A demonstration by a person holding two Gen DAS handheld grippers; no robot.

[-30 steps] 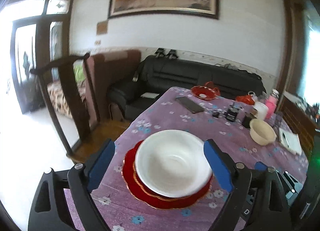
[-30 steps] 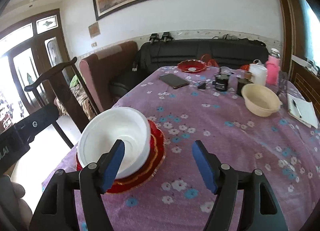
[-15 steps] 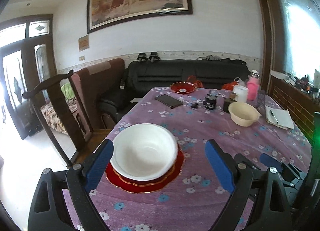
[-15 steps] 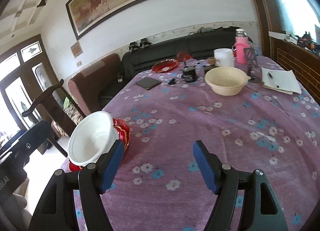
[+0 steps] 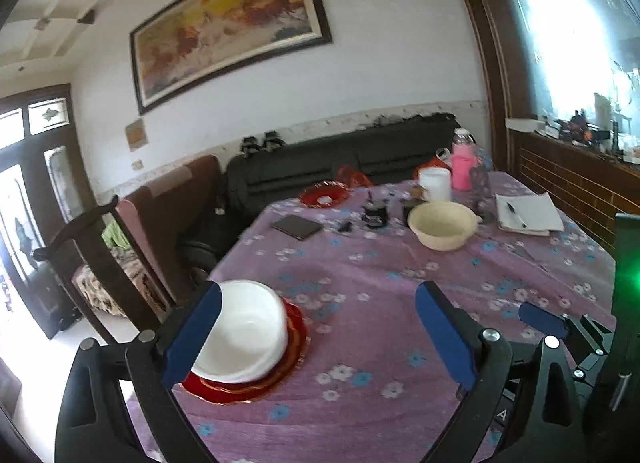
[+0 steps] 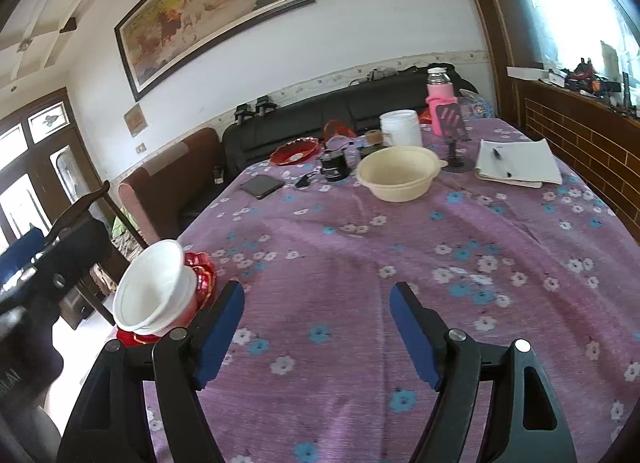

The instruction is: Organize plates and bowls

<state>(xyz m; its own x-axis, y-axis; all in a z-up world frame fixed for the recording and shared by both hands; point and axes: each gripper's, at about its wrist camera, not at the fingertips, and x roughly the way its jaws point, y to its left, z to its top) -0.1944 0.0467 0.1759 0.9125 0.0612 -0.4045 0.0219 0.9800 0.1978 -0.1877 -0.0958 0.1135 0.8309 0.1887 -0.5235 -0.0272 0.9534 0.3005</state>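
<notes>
White bowl (image 5: pixel 244 333) sits on a red plate (image 5: pixel 294 347) at the table's near left corner. The left gripper (image 5: pixel 316 333) hangs wide, jaws opening, nothing between them; the right gripper (image 6: pixel 316 327) likewise opens over bare purple tablecloth (image 6: pixel 400 231). Farther back stands a cream bowl (image 6: pixel 398 179).

Red plate (image 5: pixel 294 337) mostly hidden under white bowl (image 5: pixel 244 333); left claw (image 5: pixel 316 333) bases cut off by bottom edge.
</notes>
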